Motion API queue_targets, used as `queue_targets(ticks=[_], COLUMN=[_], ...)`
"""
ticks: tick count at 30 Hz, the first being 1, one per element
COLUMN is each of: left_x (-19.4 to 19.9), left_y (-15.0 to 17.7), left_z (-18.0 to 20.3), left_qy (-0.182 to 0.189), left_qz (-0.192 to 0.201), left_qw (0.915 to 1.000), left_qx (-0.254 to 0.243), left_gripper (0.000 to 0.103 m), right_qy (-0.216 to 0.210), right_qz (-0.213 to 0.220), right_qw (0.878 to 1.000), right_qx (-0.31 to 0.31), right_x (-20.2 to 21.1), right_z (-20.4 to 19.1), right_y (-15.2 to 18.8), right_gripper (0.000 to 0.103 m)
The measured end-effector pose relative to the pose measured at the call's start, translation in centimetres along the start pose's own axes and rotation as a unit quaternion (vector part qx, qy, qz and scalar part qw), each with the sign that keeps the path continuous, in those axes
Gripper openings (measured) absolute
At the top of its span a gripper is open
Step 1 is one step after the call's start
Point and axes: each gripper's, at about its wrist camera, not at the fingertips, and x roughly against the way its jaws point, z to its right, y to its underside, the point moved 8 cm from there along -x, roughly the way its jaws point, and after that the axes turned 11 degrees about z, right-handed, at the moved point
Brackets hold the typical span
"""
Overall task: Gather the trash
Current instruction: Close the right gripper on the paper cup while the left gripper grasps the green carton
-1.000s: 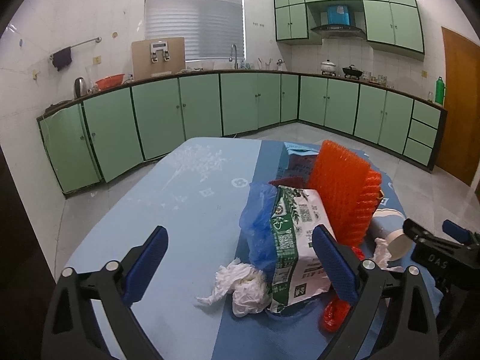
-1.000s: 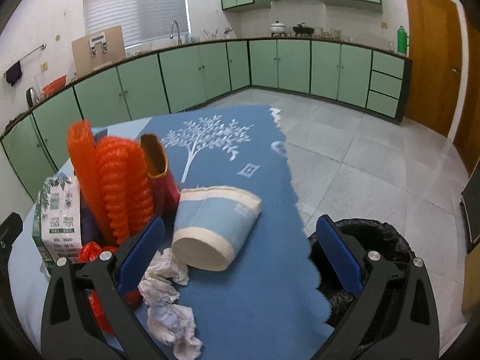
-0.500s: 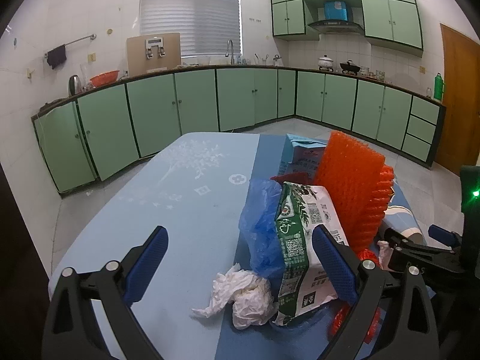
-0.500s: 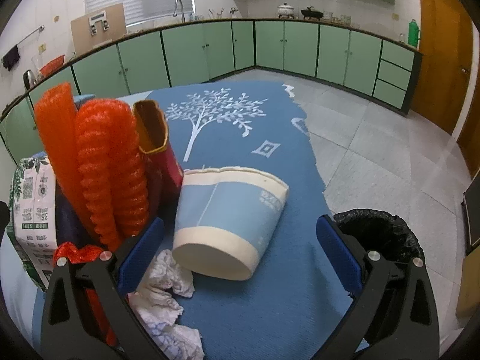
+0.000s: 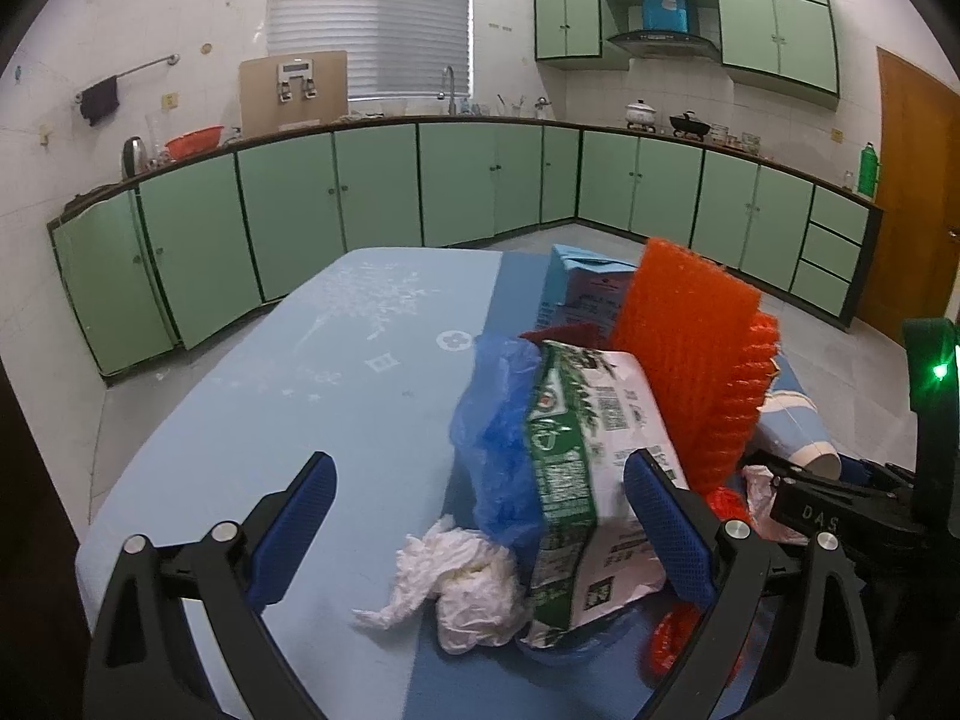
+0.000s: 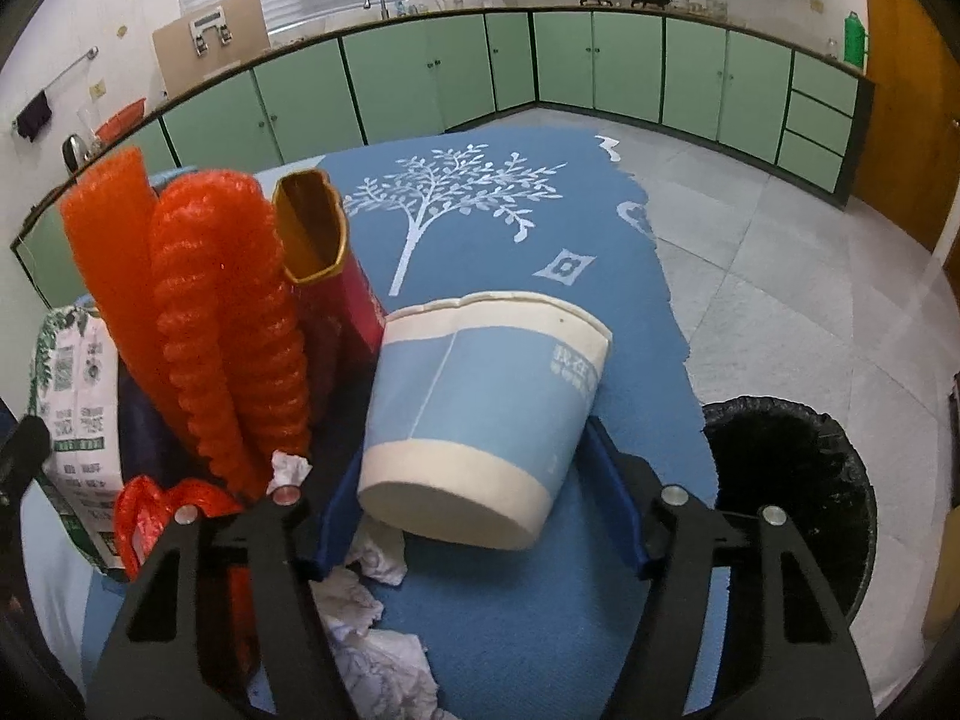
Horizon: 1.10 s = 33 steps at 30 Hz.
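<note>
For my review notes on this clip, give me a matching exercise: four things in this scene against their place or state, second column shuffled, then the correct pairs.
Things:
1. paper cup
2. bin with black liner
3. crumpled tissue
4. red carton

Places or states:
A. on the floor beside the table
B. upright, top open, next to the orange foam netting
C. on its side between the closing jaws of the right gripper
D. on the cloth between the open fingers of the left gripper

Pairs: 1-C, 2-A, 3-D, 4-B
</note>
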Motion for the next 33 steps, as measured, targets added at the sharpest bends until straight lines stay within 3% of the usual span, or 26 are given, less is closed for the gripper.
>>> queue_targets(ticks=[2, 7, 11, 25, 33], left_x=[-0.1, -0.3, -0.5, -1.2, -0.7], left_y=[0.1, 0.1, -0.3, 0.0, -0.3], left_z=[0.7, 2.2, 2.9, 5.5, 5.7], left_qy=[0.01, 0.03, 0.032, 0.055, 0.063], left_qz=[-0.004, -0.008, -0.003, -0.016, -0.015], left_qw=[0.9999, 0.9995, 0.9994, 0.9982, 0.9978], left_qx=[-0.001, -0.008, -0.009, -0.018, -0.014], left_gripper=[0.093, 0.077, 0.074, 0.045, 0.035], right_qy=[-0.001, 0.001, 0.005, 0.01, 0.009], right_qz=[0.006, 0.019, 0.026, 0.032, 0.04], right_qw=[1.0, 1.0, 1.0, 0.999, 0.999], right_qx=[-0.003, -0.01, -0.012, -0.014, -0.015], right_x=[0.4, 1.2, 1.5, 1.6, 2.3], right_z=[0.3, 1.4, 2.4, 3.2, 3.1], right_y=[-0.3, -1.0, -1.5, -1.4, -1.6], right_gripper=[0.064, 0.064, 0.064, 0.064, 0.064])
